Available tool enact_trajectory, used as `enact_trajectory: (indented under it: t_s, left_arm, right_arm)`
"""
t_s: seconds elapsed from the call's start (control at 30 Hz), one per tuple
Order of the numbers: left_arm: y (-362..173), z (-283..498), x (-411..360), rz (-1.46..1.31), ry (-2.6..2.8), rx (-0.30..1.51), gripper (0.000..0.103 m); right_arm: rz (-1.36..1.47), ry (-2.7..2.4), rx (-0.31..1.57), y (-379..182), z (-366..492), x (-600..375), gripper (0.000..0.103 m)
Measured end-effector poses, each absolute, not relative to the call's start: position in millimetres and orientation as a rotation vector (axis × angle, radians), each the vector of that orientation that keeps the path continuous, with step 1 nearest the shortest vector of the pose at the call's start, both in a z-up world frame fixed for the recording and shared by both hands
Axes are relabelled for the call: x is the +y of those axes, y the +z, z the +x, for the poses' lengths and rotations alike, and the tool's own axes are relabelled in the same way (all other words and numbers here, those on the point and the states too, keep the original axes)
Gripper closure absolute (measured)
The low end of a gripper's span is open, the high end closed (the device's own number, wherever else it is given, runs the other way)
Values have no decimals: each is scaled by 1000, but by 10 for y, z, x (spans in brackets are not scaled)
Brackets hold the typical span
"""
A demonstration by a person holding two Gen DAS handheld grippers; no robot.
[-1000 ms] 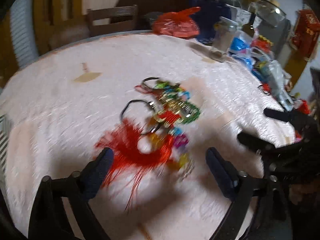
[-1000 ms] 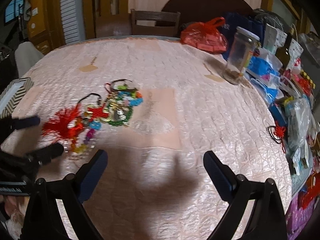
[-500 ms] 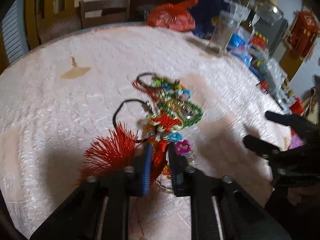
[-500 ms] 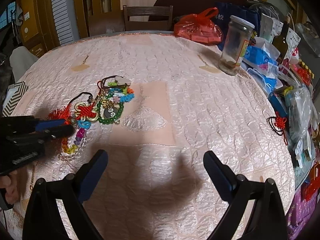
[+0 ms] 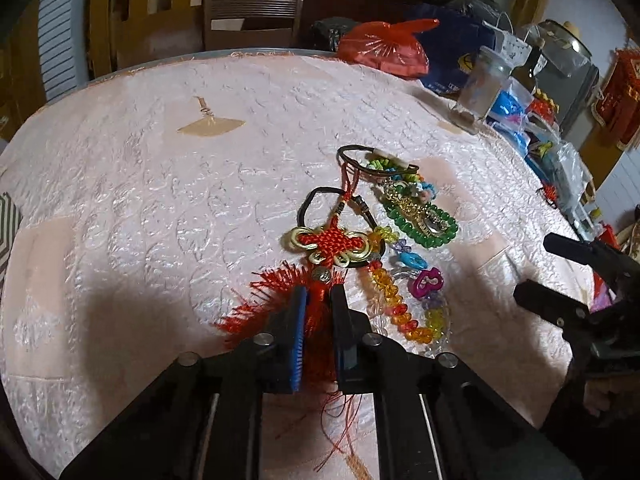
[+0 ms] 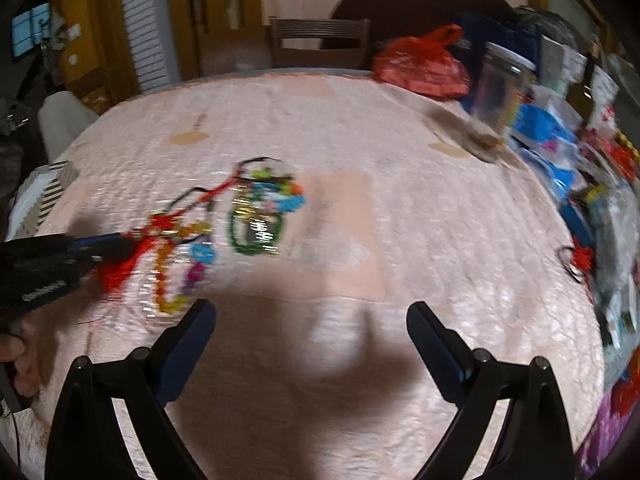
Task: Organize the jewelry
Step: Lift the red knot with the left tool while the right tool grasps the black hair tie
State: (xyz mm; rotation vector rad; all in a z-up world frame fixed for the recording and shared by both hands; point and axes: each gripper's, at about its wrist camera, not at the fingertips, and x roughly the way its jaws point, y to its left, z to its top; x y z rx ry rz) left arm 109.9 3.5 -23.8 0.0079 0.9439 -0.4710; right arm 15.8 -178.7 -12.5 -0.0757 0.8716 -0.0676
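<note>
A pile of jewelry lies mid-table: a red Chinese knot ornament (image 5: 330, 243) with a red tassel (image 5: 264, 296), a green bead bracelet (image 5: 420, 224), a multicoloured bead string (image 5: 394, 300) and dark cords (image 5: 352, 152). My left gripper (image 5: 319, 296) is shut on the red tassel just below the knot. It shows at the left of the right wrist view (image 6: 100, 248). My right gripper (image 6: 312, 320) is open and empty, right of the pile above the cloth; its fingers (image 5: 560, 248) show at the right edge of the left wrist view.
A pink quilted cloth (image 5: 160, 200) covers the round table. A glass jar (image 5: 480, 84), a red bag (image 5: 384, 48) and several packets (image 6: 560, 140) crowd the far right. A small red knot (image 6: 580, 256) lies at right. A striped box (image 6: 52, 188) sits at left. A chair (image 5: 252, 20) stands behind.
My left gripper came down on the pile and shut on the red tassel. My right gripper shifted closer toward the pile, still open.
</note>
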Motion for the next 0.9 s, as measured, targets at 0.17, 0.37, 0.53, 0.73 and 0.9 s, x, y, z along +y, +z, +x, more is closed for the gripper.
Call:
enact_trajectory:
  t_s: [0.17,0.37,0.53,0.73,0.9]
  left_arm:
    - [-284,1121,-56,39,-478,954,84]
    - [-299,1086,107,14,-419,921,88]
    - [-310,956,422,2,-278,891,88]
    - [-322,850,709,-69,-183,880,88]
    - [-327,871,701,-69,-154,876,88]
  right_arm:
    - [-68,-63,871,-135,273,-1788,5]
    - [7,-14,855,-106,590,-1980,9]
    - [-5,43,862,-76,1019,-2058,17]
    - [19,86,890,-199,1577,-2086,32]
    - [65,139,942,-331,1921,-2093,56]
